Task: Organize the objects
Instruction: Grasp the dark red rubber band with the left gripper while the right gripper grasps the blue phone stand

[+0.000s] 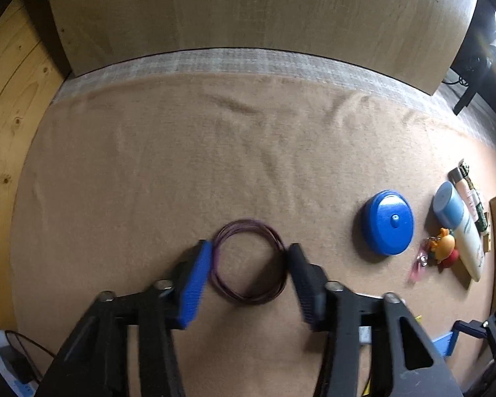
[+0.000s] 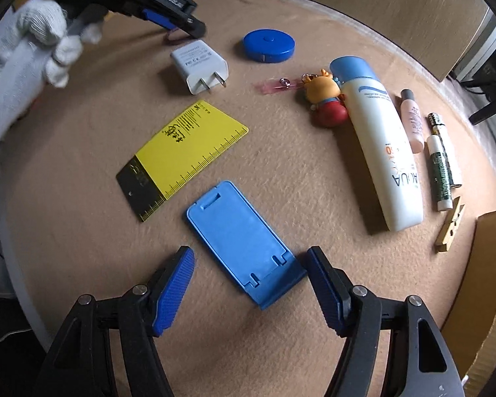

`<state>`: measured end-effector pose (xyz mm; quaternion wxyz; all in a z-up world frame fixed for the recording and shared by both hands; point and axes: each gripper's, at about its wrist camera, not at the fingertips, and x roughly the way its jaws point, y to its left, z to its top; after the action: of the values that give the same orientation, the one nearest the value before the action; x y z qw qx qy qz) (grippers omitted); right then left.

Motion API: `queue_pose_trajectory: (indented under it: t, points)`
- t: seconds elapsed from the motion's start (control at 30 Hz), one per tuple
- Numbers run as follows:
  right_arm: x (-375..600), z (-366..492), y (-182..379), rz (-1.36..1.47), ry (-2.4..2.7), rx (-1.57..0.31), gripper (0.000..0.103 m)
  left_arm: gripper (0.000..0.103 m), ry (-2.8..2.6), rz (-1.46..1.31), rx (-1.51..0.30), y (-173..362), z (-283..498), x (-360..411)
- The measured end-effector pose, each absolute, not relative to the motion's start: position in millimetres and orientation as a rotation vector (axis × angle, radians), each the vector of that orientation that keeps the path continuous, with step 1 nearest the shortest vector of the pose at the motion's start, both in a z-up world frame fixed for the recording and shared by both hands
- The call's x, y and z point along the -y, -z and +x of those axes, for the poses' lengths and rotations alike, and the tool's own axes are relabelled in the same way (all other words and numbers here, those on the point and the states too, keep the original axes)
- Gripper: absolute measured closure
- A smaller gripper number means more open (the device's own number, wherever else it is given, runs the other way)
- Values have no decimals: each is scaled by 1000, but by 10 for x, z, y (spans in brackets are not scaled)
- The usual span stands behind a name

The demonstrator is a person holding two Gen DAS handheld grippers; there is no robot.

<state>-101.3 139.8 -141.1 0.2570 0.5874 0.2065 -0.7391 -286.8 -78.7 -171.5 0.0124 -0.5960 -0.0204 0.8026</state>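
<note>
With my left gripper [image 1: 249, 264] spread wide around the purple wire ring [image 1: 249, 261] lying flat on the tabletop [image 1: 148, 165], I should press low and close evenly, while my right gripper [image 2: 249, 276] waits open over the blue phone stand [image 2: 244, 243].

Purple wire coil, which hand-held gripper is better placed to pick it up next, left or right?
Left. The left hand-held gripper is open with a finger on each side of the purple wire coil. The right hand-held gripper is open around the blue phone stand, nearer the table's front.
</note>
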Motion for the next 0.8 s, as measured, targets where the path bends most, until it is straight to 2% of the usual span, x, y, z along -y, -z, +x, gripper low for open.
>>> queue_pose_trajectory:
  t: [0.03,0.1,0.3,0.57,0.8]
  points:
    - [-1393,-1010,1403,1593,2008,-559,42,62,-2502,-1856,67,1716,-2857,798]
    - [-1391,-1005,1384,1592,2013,-555,53,74,-2509,-1853,70,1715,-2837,851]
    - [-1441,-967,1351,1593,2042,-533,62,97,-2502,-1843,160,1706,-2692,1076]
    - [-1619,-815,1308,1581,2125,-427,68,97,-2486,-1807,290,1705,-2214,1208]
    - [-1883,-625,1188,1568,2266,-229,69,97,-2474,-1727,370,1584,-1620,1176]
